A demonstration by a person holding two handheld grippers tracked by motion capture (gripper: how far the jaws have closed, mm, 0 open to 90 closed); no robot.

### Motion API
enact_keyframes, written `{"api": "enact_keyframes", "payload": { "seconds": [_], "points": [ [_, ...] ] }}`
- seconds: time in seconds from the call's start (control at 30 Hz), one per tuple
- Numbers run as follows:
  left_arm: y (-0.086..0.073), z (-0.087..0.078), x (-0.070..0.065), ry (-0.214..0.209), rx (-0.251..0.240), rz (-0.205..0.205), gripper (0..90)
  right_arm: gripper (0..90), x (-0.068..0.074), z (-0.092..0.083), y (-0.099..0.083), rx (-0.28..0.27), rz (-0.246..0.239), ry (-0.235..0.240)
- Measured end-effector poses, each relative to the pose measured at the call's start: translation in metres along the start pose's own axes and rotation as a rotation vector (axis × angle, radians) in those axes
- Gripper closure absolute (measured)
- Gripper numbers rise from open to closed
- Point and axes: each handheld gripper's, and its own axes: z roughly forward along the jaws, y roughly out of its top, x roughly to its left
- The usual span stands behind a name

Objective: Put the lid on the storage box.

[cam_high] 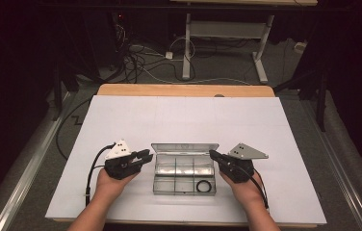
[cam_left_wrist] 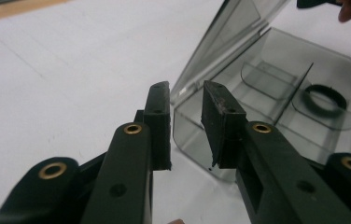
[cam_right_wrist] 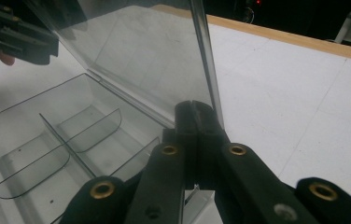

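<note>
Two grippers flank a clear plastic compartment box (cam_high: 184,175), probably light, rigid and slippery, best gripped by its thin walls. The left gripper (cam_left_wrist: 186,123) stands slightly parted at a corner, gripping nothing; the right gripper (cam_right_wrist: 195,114) is closed beside the raised lid (cam_right_wrist: 131,51).

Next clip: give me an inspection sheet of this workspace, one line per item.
Surface: white sheet over a wooden table.
Job's things: clear compartment box, lid raised; black ring in its near right compartment.
Clutter: nothing seen.
Grippers: left gripper at the box's left end, jaws slightly apart, empty; right gripper shut at the right end, beside the lid's edge.
Cables: one trails from each gripper; a tangle on the floor.
Surroundings: dark room, table frame behind.
</note>
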Motion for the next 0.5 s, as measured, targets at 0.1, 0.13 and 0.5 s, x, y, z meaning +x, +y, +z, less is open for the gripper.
{"api": "enact_keyframes", "payload": {
  "seconds": [0.1, 0.13, 0.5],
  "points": [
    [-0.004, -0.002, -0.003, -0.041, 0.01, -0.027, 76.4, 90.0, 0.002, -0.002, 0.0, 0.001, -0.002, 0.001],
    [-0.004, -0.003, -0.005, -0.068, 0.007, -0.025, 81.5, 90.0, 0.002, -0.002, -0.001, -0.001, -0.002, 0.001],
    [-0.001, -0.001, -0.034, -0.116, -0.032, 0.0, 88.1, 90.0, 0.008, -0.006, -0.005, 0.005, -0.01, 0.007]
  ]
}}
